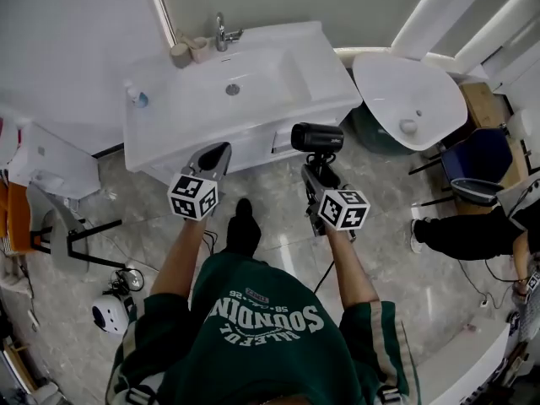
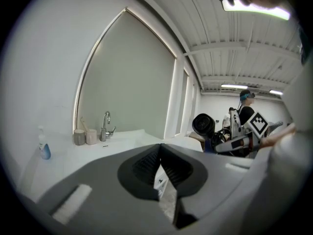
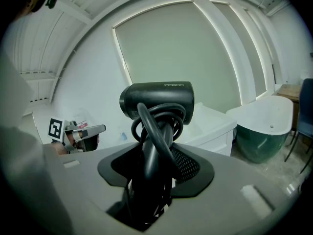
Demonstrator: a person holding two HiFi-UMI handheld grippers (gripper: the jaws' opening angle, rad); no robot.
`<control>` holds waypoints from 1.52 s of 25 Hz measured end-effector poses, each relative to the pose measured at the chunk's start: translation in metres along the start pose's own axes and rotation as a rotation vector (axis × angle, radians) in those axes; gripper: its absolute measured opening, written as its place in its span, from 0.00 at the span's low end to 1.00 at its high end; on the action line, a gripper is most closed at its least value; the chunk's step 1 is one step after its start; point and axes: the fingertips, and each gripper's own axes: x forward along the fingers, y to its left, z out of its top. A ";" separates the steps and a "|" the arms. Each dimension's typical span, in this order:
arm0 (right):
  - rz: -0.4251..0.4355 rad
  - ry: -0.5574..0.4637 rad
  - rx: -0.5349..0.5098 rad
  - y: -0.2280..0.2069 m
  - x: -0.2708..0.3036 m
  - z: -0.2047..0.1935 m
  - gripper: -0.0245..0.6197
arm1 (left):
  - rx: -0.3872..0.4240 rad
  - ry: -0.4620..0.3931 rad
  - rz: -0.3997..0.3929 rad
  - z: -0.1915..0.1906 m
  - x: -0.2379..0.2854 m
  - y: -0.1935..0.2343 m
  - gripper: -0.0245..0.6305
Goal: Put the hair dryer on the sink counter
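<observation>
The person's green sweatshirt (image 1: 261, 327) fills the lower head view, in front of the sink counter (image 1: 164, 121). The right gripper (image 3: 147, 179) is clamped on the handle of the black hair dryer (image 1: 317, 137). The cord (image 3: 157, 124) is wound in loops around that handle. The dryer is held clear of the counter, just off the right part of its front edge, barrel level and handle down. The left gripper (image 1: 216, 153) is level with the counter's front edge, jaws pressed together with nothing between them. A faucet (image 1: 221, 34), two cups (image 1: 190, 51) and a blue-capped bottle (image 1: 137, 96) stand on the counter. A tub (image 1: 409, 91) sits to the counter's right.
</observation>
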 end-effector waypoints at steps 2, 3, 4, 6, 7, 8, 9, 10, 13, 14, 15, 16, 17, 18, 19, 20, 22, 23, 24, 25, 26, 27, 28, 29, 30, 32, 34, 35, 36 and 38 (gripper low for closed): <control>-0.010 0.013 0.018 -0.010 0.023 0.009 0.33 | -0.008 0.004 -0.014 0.007 0.026 0.015 0.12; -0.013 0.018 0.025 -0.014 0.034 0.015 0.33 | -0.011 0.003 -0.021 0.012 0.038 0.023 0.12; -0.016 0.021 0.028 -0.018 0.046 0.022 0.33 | -0.012 0.002 -0.029 0.017 0.050 0.030 0.12; -0.021 0.024 0.026 -0.027 0.069 0.038 0.33 | -0.013 -0.001 -0.044 0.027 0.076 0.047 0.12; -0.024 0.025 0.025 -0.031 0.081 0.046 0.33 | -0.014 -0.002 -0.050 0.033 0.088 0.055 0.12; -0.027 0.026 0.027 -0.035 0.093 0.054 0.33 | -0.015 -0.001 -0.054 0.038 0.099 0.064 0.12; -0.030 0.028 0.030 -0.038 0.104 0.062 0.33 | -0.015 -0.001 -0.056 0.042 0.109 0.073 0.12; -0.032 0.030 0.032 -0.041 0.116 0.068 0.33 | -0.015 -0.001 -0.058 0.047 0.119 0.082 0.12; -0.030 0.039 0.031 -0.049 0.154 0.085 0.33 | -0.018 0.000 -0.058 0.056 0.144 0.112 0.12; -0.029 0.044 0.031 -0.052 0.166 0.089 0.33 | -0.021 0.001 -0.056 0.058 0.152 0.121 0.12; -0.029 0.048 0.033 -0.056 0.178 0.093 0.33 | -0.023 0.002 -0.054 0.060 0.159 0.130 0.12; -0.031 0.052 0.036 -0.059 0.189 0.097 0.33 | -0.025 0.003 -0.051 0.061 0.165 0.139 0.12; -0.033 0.055 0.042 -0.061 0.199 0.100 0.33 | -0.026 0.003 -0.046 0.062 0.170 0.147 0.12; -0.034 0.058 0.049 -0.063 0.207 0.102 0.33 | -0.028 0.001 -0.041 0.064 0.175 0.154 0.12; -0.033 0.062 0.055 -0.065 0.215 0.103 0.33 | -0.030 -0.004 -0.035 0.065 0.179 0.161 0.12; -0.031 0.067 0.058 -0.067 0.221 0.103 0.33 | -0.034 -0.007 -0.031 0.066 0.183 0.166 0.12; -0.029 0.084 0.054 -0.074 0.232 0.105 0.33 | -0.043 -0.003 -0.025 0.066 0.192 0.173 0.12; -0.029 0.093 0.049 -0.079 0.238 0.106 0.33 | -0.046 0.002 -0.023 0.066 0.199 0.175 0.12; -0.028 0.101 0.045 -0.084 0.245 0.108 0.33 | -0.048 0.008 -0.020 0.065 0.205 0.178 0.12; -0.023 0.108 0.043 -0.090 0.254 0.111 0.33 | -0.050 0.015 -0.016 0.065 0.211 0.181 0.12; -0.016 0.114 0.044 -0.095 0.263 0.113 0.33 | -0.050 0.019 -0.009 0.064 0.217 0.184 0.12; -0.006 0.119 0.045 -0.100 0.272 0.115 0.33 | -0.050 0.022 0.001 0.064 0.223 0.188 0.12; 0.004 0.125 0.048 -0.106 0.282 0.118 0.33 | -0.047 0.022 0.014 0.065 0.229 0.192 0.12; 0.012 0.133 0.047 -0.112 0.292 0.121 0.33 | -0.042 0.020 0.028 0.067 0.236 0.196 0.12; 0.022 0.142 0.043 -0.118 0.301 0.124 0.33 | -0.040 0.019 0.043 0.069 0.244 0.199 0.12; 0.050 0.165 0.028 -0.130 0.318 0.133 0.33 | -0.044 0.018 0.073 0.076 0.259 0.205 0.12; 0.085 0.191 0.014 -0.142 0.336 0.142 0.33 | -0.052 0.019 0.101 0.081 0.273 0.207 0.12; 0.099 0.203 0.009 -0.148 0.345 0.147 0.33 | -0.057 0.023 0.114 0.081 0.280 0.209 0.12; 0.113 0.216 0.006 -0.153 0.355 0.151 0.33 | -0.063 0.030 0.127 0.081 0.286 0.211 0.12; 0.137 0.243 -0.004 -0.163 0.373 0.158 0.33 | -0.076 0.044 0.153 0.079 0.297 0.216 0.12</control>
